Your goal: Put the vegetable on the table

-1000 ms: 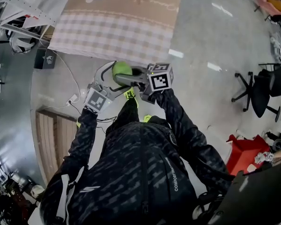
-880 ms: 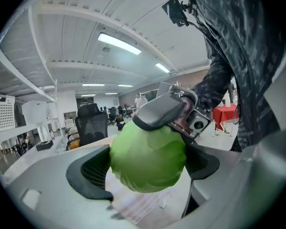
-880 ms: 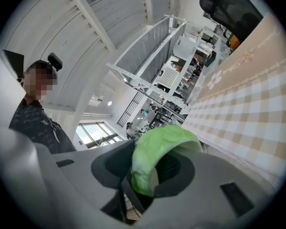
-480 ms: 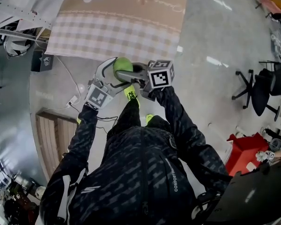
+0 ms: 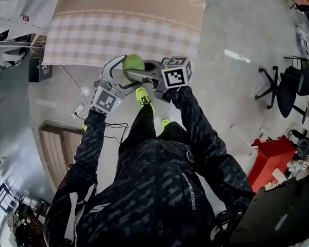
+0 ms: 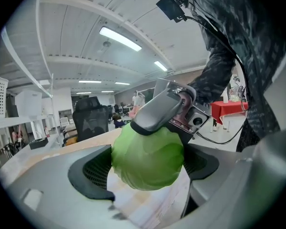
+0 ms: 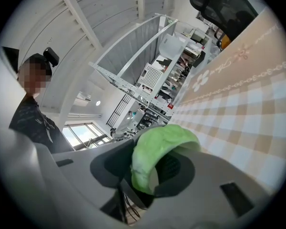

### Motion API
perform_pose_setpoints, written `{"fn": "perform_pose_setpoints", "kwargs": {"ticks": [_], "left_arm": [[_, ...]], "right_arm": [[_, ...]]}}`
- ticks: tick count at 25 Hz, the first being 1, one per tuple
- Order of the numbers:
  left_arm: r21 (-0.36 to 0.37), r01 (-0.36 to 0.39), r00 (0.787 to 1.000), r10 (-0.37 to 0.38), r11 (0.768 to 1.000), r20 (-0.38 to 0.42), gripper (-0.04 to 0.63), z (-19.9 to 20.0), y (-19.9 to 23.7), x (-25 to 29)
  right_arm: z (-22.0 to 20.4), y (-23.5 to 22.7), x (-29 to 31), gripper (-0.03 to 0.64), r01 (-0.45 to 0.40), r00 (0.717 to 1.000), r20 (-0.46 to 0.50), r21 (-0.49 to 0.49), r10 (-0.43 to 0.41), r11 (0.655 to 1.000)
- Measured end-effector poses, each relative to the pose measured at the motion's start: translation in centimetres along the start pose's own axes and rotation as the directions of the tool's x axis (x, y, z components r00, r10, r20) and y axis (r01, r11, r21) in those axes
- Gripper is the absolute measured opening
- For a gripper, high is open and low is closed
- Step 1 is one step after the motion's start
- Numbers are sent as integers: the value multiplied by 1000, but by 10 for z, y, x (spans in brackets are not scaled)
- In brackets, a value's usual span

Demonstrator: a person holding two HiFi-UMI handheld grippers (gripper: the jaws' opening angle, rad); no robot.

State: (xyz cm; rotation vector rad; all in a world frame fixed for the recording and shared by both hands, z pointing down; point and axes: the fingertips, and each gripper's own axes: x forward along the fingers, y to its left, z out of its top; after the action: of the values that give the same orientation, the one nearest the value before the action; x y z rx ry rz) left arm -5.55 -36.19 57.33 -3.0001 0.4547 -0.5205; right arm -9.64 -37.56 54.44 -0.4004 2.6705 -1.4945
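Note:
A round green cabbage (image 5: 133, 63) hangs in the air just short of the near edge of the table (image 5: 123, 30) with the checked beige cloth. My left gripper (image 5: 126, 70) reaches in from the left and is shut on it; in the left gripper view both pads touch the cabbage (image 6: 148, 156). My right gripper (image 5: 138, 72) comes from the right, with one finger (image 6: 157, 111) lying over the cabbage's top. Its jaws are opening, and the cabbage (image 7: 157, 147) still sits between them, against the pads.
A low wooden platform (image 5: 56, 148) stands on the floor at the left, with cables (image 5: 77, 107) beside it. Office chairs (image 5: 286, 94) and a red box (image 5: 270, 158) are at the right. White shelving (image 7: 157, 75) stands beyond the table's far side.
Both grippers and the cabbage have shifted slightly up the frame, closer to the table edge. They stay joined on the cabbage.

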Motion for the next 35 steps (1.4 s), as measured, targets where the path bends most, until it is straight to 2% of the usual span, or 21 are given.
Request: {"fn": "perform_pose_setpoints", "kwargs": {"ticks": [3, 6, 14, 24, 29, 35], "left_arm": [[0, 16, 1000, -16, 1000, 1, 445, -8, 9, 7], [15, 27, 999, -27, 1000, -20, 445, -24, 18, 17], [-10, 14, 999, -14, 1000, -36, 445, -52, 49, 34], [-32, -21, 993, 17, 999, -117, 445, -89, 91, 46], [-33, -27, 991, 22, 999, -134, 440, -95, 98, 49], [-45, -22, 994, 17, 999, -112, 440, -95, 99, 50]], "right_arm": [[5, -14, 1, 127, -16, 1000, 18, 15, 16, 1000], [11, -31, 4, 94, -12, 1000, 22, 24, 11, 1000], [23, -72, 19, 91, -3, 1000, 1, 47, 3, 999], [35, -119, 46, 91, 20, 998, -64, 38, -18, 999], [39, -128, 50, 87, 30, 998, -62, 38, -28, 999], [39, -132, 48, 89, 22, 998, -58, 86, -17, 996]]}}
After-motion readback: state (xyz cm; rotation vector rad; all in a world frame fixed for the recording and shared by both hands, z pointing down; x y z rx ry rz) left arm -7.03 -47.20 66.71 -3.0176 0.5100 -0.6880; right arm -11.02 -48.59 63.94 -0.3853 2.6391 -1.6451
